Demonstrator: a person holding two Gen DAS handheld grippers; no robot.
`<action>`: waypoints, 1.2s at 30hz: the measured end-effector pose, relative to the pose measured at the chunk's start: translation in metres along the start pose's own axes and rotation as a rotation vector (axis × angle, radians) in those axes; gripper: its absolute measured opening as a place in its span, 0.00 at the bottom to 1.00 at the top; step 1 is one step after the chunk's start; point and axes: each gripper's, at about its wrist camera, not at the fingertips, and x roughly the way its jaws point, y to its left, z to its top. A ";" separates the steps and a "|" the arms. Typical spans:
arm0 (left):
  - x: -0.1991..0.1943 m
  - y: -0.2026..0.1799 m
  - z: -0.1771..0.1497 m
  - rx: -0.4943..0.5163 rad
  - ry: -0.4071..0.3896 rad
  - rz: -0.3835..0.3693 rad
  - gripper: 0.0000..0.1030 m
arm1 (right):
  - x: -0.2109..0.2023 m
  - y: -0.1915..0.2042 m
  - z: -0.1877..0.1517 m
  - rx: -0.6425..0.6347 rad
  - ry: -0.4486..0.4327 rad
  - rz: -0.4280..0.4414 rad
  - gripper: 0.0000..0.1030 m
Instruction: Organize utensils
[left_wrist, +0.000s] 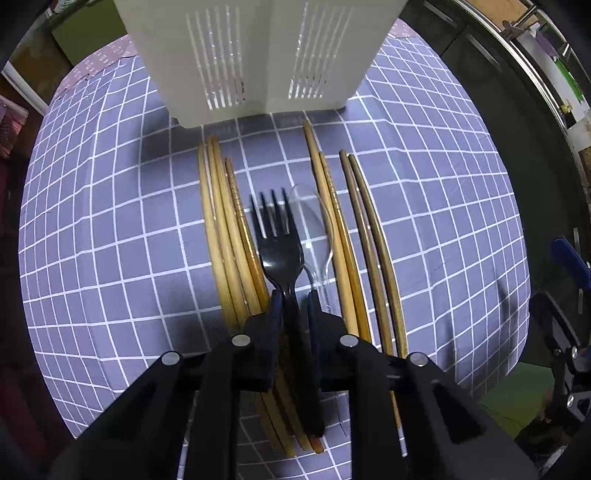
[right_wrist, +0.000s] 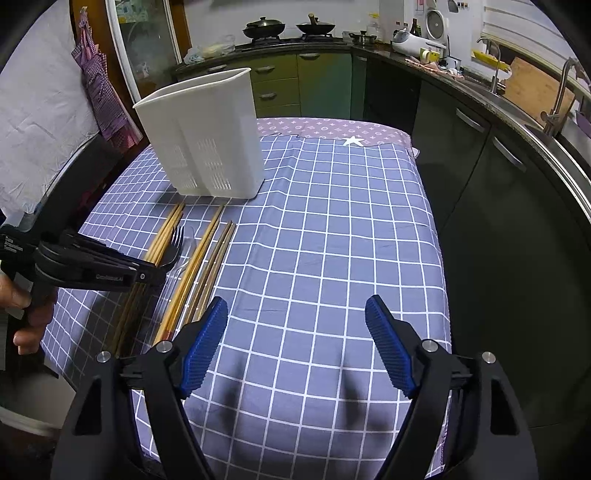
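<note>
A black plastic fork (left_wrist: 277, 236) lies among several wooden chopsticks (left_wrist: 225, 229) on the checked tablecloth, with a clear plastic spoon (left_wrist: 314, 229) beside it. My left gripper (left_wrist: 293, 299) straddles the fork's handle, its blue pads nearly closed on it. A white slotted utensil holder (left_wrist: 258, 55) stands just beyond the utensils. In the right wrist view the holder (right_wrist: 207, 136) is far left, the fork (right_wrist: 173, 247) and chopsticks (right_wrist: 207, 258) lie before it, and the left gripper (right_wrist: 147, 275) is over them. My right gripper (right_wrist: 295, 332) is open and empty above the cloth.
The table (right_wrist: 332, 240) has a blue-grey checked cloth; its right edge drops off beside dark kitchen cabinets (right_wrist: 480, 184). A person's hand (right_wrist: 22, 306) holds the left gripper. A stove with pots (right_wrist: 288, 27) is at the back.
</note>
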 end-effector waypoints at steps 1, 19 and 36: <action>0.002 -0.001 0.001 0.000 0.004 0.002 0.14 | 0.000 0.000 0.000 -0.002 0.002 0.000 0.74; -0.010 -0.001 -0.003 0.015 -0.134 -0.027 0.09 | 0.001 -0.004 0.001 0.004 0.024 -0.010 0.74; -0.128 0.041 -0.061 -0.001 -0.478 -0.018 0.09 | 0.074 0.098 0.053 -0.066 0.390 0.182 0.26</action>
